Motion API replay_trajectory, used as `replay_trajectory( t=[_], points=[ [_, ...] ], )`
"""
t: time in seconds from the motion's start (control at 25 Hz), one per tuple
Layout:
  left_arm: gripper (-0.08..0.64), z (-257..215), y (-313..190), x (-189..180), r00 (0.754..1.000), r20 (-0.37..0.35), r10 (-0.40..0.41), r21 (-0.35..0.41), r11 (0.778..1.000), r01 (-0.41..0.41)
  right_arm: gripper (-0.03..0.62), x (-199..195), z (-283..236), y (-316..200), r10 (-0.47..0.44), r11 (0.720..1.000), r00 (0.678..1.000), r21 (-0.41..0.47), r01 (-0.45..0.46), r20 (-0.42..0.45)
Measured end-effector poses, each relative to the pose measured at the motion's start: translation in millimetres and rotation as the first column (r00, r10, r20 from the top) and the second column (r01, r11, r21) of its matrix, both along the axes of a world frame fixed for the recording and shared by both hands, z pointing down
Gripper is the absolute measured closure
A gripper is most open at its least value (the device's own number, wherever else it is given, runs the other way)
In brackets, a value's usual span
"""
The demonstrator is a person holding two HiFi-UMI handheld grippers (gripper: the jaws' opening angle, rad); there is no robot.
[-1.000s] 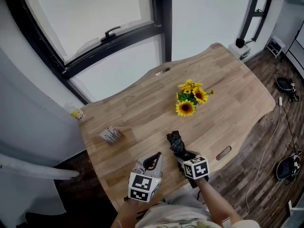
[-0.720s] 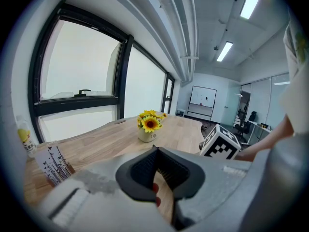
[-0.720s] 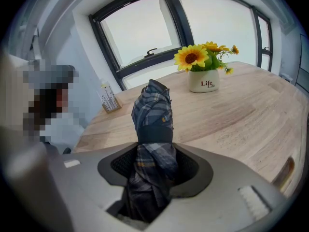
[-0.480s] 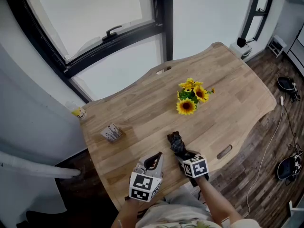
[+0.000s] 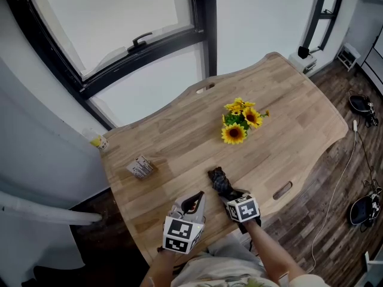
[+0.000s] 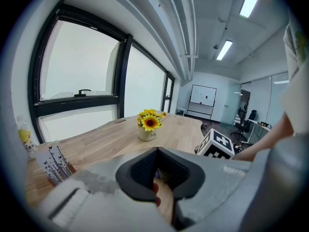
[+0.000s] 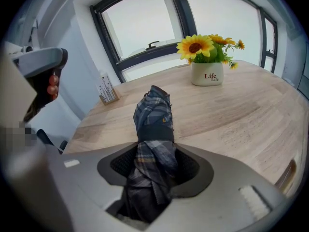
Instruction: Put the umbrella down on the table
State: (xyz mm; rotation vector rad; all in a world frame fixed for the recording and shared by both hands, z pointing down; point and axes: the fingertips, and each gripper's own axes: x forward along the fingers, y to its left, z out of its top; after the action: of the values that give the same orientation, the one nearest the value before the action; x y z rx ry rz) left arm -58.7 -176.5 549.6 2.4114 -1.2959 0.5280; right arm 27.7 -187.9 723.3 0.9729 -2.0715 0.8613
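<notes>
A folded plaid umbrella (image 5: 219,180) (image 7: 153,111) sticks out forward from my right gripper (image 5: 230,194) (image 7: 154,164), which is shut on its lower part, low over the near side of the wooden table (image 5: 179,133). I cannot tell whether the umbrella's far end touches the wood. To its left, my left gripper (image 5: 194,198) (image 6: 157,151) hovers over the table's near edge, its jaws together at the tip with nothing between them. That gripper also shows at the left of the right gripper view (image 7: 42,76).
A white pot of sunflowers (image 5: 239,123) (image 7: 207,62) stands beyond the umbrella at mid-table. A small printed box (image 5: 140,168) (image 6: 57,162) sits at the table's left. A yellow-capped bottle (image 5: 96,141) is on the sill. A slot (image 5: 281,191) is cut near the right front edge.
The right gripper has sunk a little toward the table with the umbrella still in it. The left gripper has stayed put.
</notes>
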Motion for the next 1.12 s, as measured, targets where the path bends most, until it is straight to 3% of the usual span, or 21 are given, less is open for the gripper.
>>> replay_trajectory(
  t=[0.44,0.68,0.84,1.12],
  points=[
    [0.569,1.3,1.6,2.9,1.0,-0.001,0.004,-0.002,1.0,-0.004,0.347,-2.4,5.0,0.3,-0.037,0.998,0.998,0.045,0.04,-0.051],
    [0.569,-5.0,5.0,5.6,1.0,-0.01,0.007,0.015,1.0,-0.007,0.249,-4.6,0.0,1.4,-0.049,0.998,0.998,0.033,0.05,-0.027],
    [0.569,-9.3,8.9,6.5,1.0,-0.015,0.005,0.023,1.0,-0.005,0.236,-1.6,-25.1,-1.0,-0.03,0.995,1.0,0.092,0.03,0.002],
    [0.569,-20.6,15.3,5.3,1.0,-0.028,-0.008,0.046,0.999,0.009,0.256,-1.8,-93.1,-0.9,-0.004,0.972,0.992,0.233,-0.026,0.126]
  ],
)
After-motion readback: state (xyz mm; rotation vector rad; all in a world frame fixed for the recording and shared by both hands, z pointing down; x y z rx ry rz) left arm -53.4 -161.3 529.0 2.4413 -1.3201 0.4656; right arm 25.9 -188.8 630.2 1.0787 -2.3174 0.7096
